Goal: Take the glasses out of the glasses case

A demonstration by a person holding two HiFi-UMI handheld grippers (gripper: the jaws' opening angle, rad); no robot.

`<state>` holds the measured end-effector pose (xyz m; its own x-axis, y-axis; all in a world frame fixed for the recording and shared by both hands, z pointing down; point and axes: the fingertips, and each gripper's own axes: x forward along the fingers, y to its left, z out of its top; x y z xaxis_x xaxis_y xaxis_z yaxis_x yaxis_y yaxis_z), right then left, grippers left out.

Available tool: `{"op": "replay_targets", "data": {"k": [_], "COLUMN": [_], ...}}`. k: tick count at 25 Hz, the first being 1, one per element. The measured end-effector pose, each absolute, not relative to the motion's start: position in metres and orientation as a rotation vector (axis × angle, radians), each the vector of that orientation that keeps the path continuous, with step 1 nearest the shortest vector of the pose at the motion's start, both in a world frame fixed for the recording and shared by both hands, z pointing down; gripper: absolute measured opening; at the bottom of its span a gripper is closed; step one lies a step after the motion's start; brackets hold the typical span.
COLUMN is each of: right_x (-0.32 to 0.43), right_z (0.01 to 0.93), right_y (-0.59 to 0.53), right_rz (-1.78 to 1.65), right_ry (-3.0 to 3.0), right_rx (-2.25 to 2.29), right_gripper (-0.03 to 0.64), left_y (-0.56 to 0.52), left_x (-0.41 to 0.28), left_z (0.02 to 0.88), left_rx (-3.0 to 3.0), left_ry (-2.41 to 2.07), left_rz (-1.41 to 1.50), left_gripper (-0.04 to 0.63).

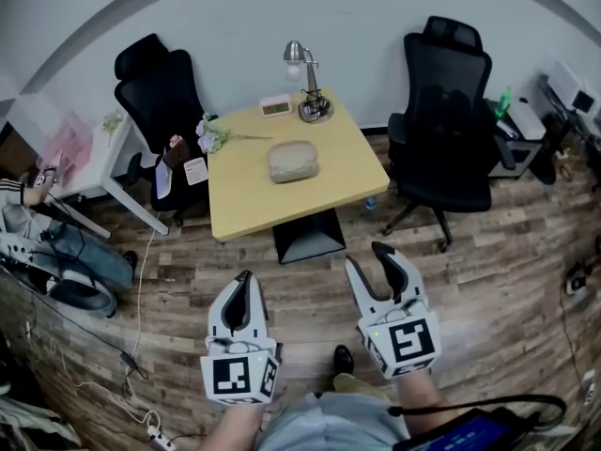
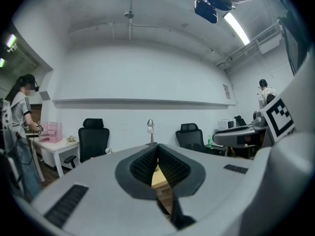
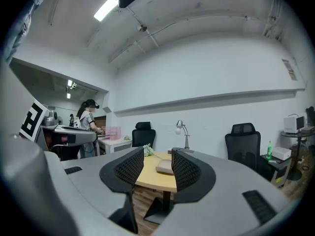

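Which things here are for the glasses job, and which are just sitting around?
For the job:
glasses case on the table
left claw, shut
right claw, open

Just sitting around:
desk lamp
flowers
small box
black chairs

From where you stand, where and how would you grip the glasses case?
Probably across its short width, near one end, coming from above: the glasses case lies flat and apparently closed on the table, long side facing you. The open right gripper fits; the left gripper is shut.
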<state>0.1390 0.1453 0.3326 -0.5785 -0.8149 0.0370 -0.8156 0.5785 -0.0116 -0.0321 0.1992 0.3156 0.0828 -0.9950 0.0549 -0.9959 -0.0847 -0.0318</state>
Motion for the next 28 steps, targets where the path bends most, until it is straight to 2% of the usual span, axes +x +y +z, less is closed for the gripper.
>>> {"op": "replay_targets", "data": {"k": [13,28], "right_x": [0.115,0.025], "right_z": [0.329,0.375], "right_y": [0.055,-0.094], "right_rz": [0.021,0.041], "right_ry": [-2.822,-2.729], "right_rx": [1.333,1.193], "right_gripper": [0.187,0.189], "left_y": [0.126,-0.021], "left_x": [-0.052,-0.143], "left_z": [0.313,0.361], "left_rx": [2.242,2.129], "left_ry": [-2.207,-2.178], "left_rz": [0.104,0.090], "left_gripper": [0.006,0.006]}}
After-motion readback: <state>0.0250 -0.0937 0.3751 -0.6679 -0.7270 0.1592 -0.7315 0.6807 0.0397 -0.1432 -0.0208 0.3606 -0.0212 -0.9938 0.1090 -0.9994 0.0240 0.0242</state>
